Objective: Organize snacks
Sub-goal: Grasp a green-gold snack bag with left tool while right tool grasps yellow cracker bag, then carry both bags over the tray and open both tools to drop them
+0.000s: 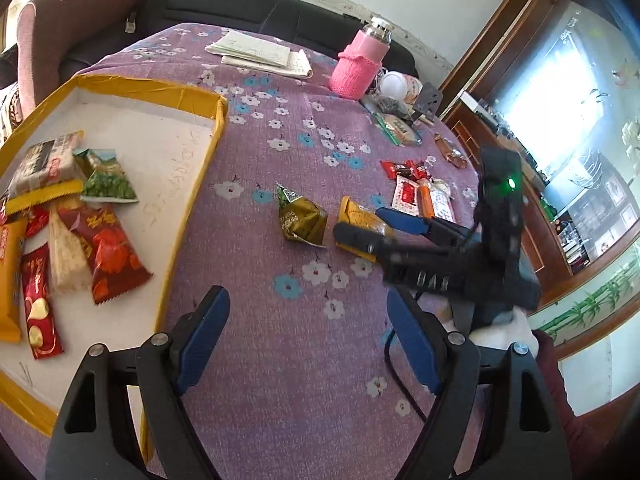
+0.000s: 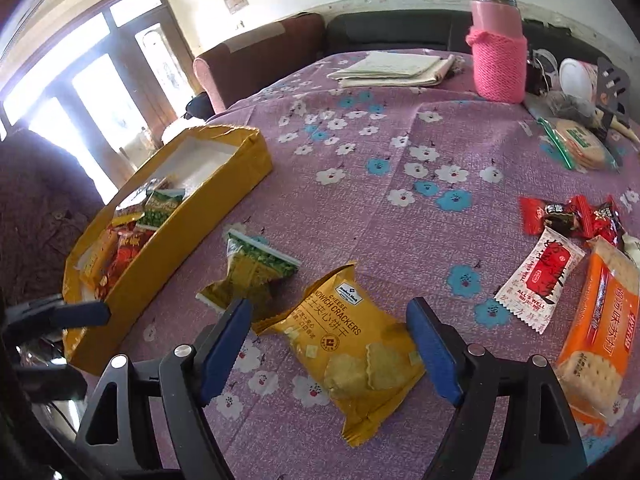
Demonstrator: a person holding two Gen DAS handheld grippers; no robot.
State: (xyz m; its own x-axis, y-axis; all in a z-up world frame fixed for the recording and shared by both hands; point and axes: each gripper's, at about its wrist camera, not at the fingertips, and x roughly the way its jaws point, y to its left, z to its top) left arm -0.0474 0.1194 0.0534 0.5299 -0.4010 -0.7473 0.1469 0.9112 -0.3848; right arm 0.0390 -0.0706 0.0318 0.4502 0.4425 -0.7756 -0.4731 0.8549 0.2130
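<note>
right fingers (image 2: 434,350): your right gripper (image 2: 330,322) has them spread wide, either side of the yellow cheese sandwich crackers pack (image 2: 356,344), nothing pinched yet

left fingers (image 1: 204,330): also apart on your left gripper (image 1: 308,320), holding nothing, just above the purple floral cloth (image 1: 280,360) on the worktop

next pack over: green-gold snack pouch (image 2: 252,276) lying just beside the crackers

box: yellow-edged box (image 1: 192,94) off to your left, already has a bunch of snack packets (image 1: 104,256) in it

loose stuff: orange cracker pack (image 2: 600,332), white-red sachet (image 2: 538,280), red candies (image 2: 576,216) to your right

back: pink knitted-sleeve bottle (image 2: 498,60), notebooks (image 2: 392,66)
</note>
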